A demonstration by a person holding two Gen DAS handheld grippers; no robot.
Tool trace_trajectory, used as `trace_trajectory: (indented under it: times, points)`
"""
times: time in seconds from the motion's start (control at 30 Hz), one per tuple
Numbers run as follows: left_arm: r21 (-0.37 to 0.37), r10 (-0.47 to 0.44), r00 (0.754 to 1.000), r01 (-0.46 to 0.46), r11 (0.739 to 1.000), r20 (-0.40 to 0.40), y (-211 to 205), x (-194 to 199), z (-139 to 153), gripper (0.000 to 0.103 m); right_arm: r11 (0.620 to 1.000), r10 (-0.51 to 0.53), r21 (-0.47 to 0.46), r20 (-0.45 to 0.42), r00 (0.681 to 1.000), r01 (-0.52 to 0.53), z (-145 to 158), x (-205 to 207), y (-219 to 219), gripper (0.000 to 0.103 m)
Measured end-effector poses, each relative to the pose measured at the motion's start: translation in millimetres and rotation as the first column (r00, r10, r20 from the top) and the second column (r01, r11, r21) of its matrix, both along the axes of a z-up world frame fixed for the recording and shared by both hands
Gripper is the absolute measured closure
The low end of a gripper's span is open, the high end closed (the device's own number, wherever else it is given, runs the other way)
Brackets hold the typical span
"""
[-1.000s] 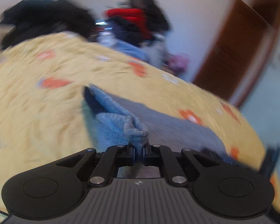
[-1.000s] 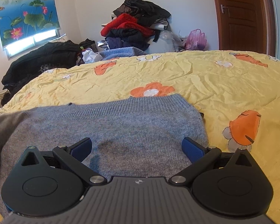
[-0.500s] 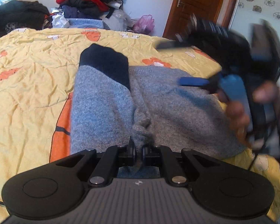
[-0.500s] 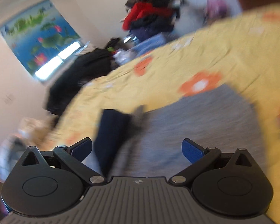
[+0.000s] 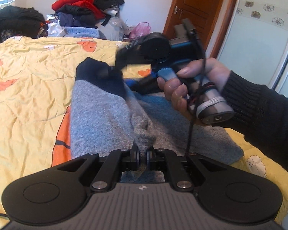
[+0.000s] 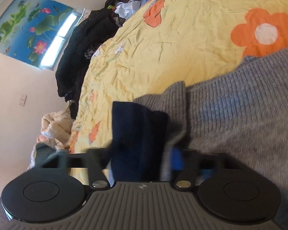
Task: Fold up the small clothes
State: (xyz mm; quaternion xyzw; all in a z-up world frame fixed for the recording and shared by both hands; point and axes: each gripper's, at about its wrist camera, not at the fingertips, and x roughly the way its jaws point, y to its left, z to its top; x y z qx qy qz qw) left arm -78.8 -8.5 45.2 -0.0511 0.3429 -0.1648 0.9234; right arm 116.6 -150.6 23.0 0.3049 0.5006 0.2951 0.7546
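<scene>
A small grey knit sweater (image 5: 98, 122) with a navy cuff (image 5: 98, 76) lies on the yellow flowered bedspread (image 5: 28, 80). My left gripper (image 5: 142, 156) is shut on a bunched fold of the sweater near me. My right gripper (image 6: 140, 159), rolled sideways, has the navy cuffed sleeve end (image 6: 138, 134) between its jaws, which are motion-blurred and partly closed around it. The right gripper also shows in the left wrist view (image 5: 121, 71), held by a hand at the cuff. The sweater body (image 6: 240, 115) fills the right of the right wrist view.
A pile of clothes (image 5: 86, 5) stands beyond the bed's far edge, with a black coat (image 6: 80, 44) at the far left. A wooden door (image 5: 197, 9) is at the back right. A flower poster (image 6: 32, 26) hangs over the window.
My right gripper rolled sideways, came down onto the navy cuff and narrowed its jaws around it. My left gripper stayed shut on the sweater fold, now held steady.
</scene>
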Motion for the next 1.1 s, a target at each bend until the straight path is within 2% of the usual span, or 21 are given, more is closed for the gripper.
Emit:
trace_trajectory:
  times: [0.03, 0.2, 0.27, 0.37, 0.47, 0.57, 0.6, 0.63, 0.7, 0.77, 0.8, 0.83, 0.87, 0.9, 0.93, 1.0, 1.1]
  points:
    - [0.005, -0.016, 1.000, 0.016, 1.000, 0.004, -3.6, -0.2, 1.9, 0.097, 1.000, 0.021, -0.005, 0.015, 1.000, -0.020, 0.6, 0.8, -3.1, 0.081]
    - [-0.010, -0.135, 0.990, 0.135, 0.991, 0.031, -35.7, 7.4, 17.2, 0.097, 0.988, 0.116, -0.118, 0.189, 0.975, -0.095, 43.1, -9.7, -29.4, 0.081]
    - [-0.023, -0.199, 0.979, 0.200, 0.979, 0.046, -56.8, 11.9, 21.5, 0.097, 0.979, 0.140, -0.180, 0.242, 0.960, -0.097, 63.9, -9.0, -55.8, 0.082]
    - [-0.029, -0.309, 0.949, 0.311, 0.950, 0.060, -95.3, 17.4, 17.8, 0.097, 0.959, 0.158, -0.272, 0.283, 0.946, -0.079, 82.1, -8.4, -95.8, 0.082]
    - [-0.026, -0.378, 0.926, 0.377, 0.926, -0.010, -129.7, 27.6, -5.1, 0.097, 0.945, 0.127, -0.324, 0.261, 0.957, -0.038, 75.3, -8.1, -135.0, 0.082]
    - [0.023, -0.396, 0.915, 0.399, 0.917, -0.079, -149.4, 35.5, -28.5, 0.096, 0.936, 0.074, -0.352, 0.222, 0.972, 0.009, 46.5, -11.1, -157.4, 0.081]
    - [0.018, -0.402, 0.912, 0.405, 0.914, -0.080, -150.0, 37.4, -31.0, 0.096, 0.938, 0.047, -0.346, 0.216, 0.975, 0.031, 35.4, -13.9, -161.8, 0.078]
    - [0.006, -0.408, 0.910, 0.409, 0.912, -0.072, -148.3, 37.8, -30.1, 0.095, 0.943, 0.009, -0.327, 0.214, 0.977, 0.063, 27.7, -16.2, -166.7, 0.067]
    - [-0.038, -0.441, 0.896, 0.439, 0.898, -0.061, -141.9, 36.6, -24.5, 0.087, 0.950, -0.071, -0.280, 0.231, 0.970, 0.136, 20.9, -21.4, -175.8, 0.054]
    - [-0.091, -0.487, 0.873, 0.482, 0.871, -0.037, -127.6, 31.3, -12.8, 0.072, 0.953, -0.146, -0.226, 0.236, 0.961, 0.200, 24.3, -25.0, -185.2, 0.033]
    - [-0.101, -0.495, 0.869, 0.492, 0.865, -0.009, -117.7, 26.0, -5.1, 0.067, 0.953, -0.180, -0.195, 0.253, 0.951, 0.233, 28.9, -28.9, -190.7, 0.030]
    - [-0.091, -0.488, 0.872, 0.489, 0.868, 0.034, -106.3, 18.7, 3.4, 0.051, 0.949, -0.210, -0.172, 0.278, 0.937, 0.264, 35.2, -33.7, -195.9, 0.029]
    - [-0.061, -0.465, 0.880, 0.472, 0.880, 0.094, -96.1, 6.6, 10.8, 0.031, 0.948, -0.229, -0.149, 0.295, 0.928, 0.281, 41.8, -37.2, -200.9, 0.029]
    - [-0.018, -0.437, 0.885, 0.445, 0.895, 0.158, -85.0, -3.8, 17.2, 0.023, 0.953, -0.233, -0.119, 0.297, 0.926, 0.278, 46.6, -39.8, -205.2, 0.029]
    - [0.022, -0.418, 0.883, 0.424, 0.906, 0.213, -74.9, -12.6, 21.5, 0.017, 0.962, -0.224, -0.091, 0.289, 0.931, 0.259, 51.2, -40.9, -207.6, 0.029]
    - [0.084, -0.410, 0.874, 0.403, 0.911, 0.260, -60.5, -13.9, 24.0, 0.017, 0.973, -0.188, -0.083, 0.268, 0.945, 0.217, 54.0, -41.2, -202.9, 0.030]
    - [0.135, -0.362, 0.908, 0.340, 0.931, 0.212, -57.7, 0.2, 11.7, 0.017, 0.975, -0.130, -0.143, 0.247, 0.960, 0.169, 47.0, -34.7, -184.6, 0.034]
